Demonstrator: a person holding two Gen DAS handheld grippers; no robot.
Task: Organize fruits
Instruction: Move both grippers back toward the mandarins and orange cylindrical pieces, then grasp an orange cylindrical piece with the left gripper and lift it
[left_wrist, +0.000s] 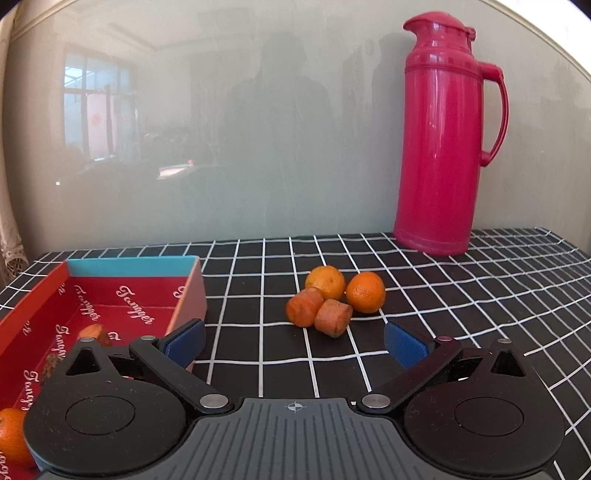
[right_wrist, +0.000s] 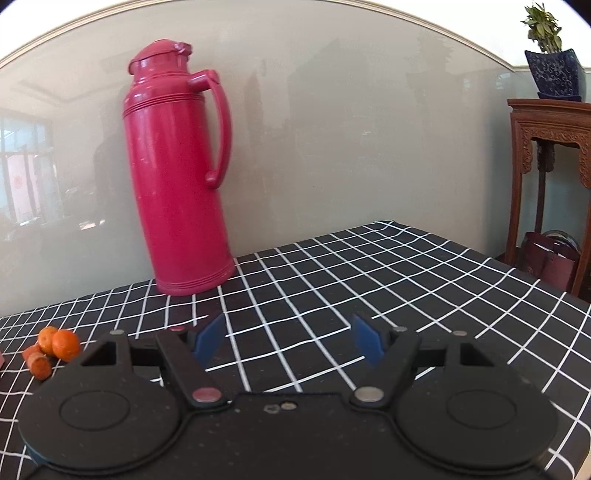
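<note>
fruit sits in a tight cluster just right of the red cardboard box (left_wrist: 110, 295): two round orange tangerines (left_wrist: 364, 291) and two stubby orange carrot-like pieces (left_wrist: 332, 317), on the black checked tablecloth (left_wrist: 480, 295). left gripper (left_wrist: 295, 341) and right gripper (right_wrist: 288, 338) both gape, grasping nothing.

red jug (left_wrist: 443, 147): standing up at the back of the bench (left_wrist: 480, 295) | black cloth with white squares (right_wrist: 369, 277) | potted plant (right_wrist: 552, 66) on a wooden stand (right_wrist: 550, 147)
</note>
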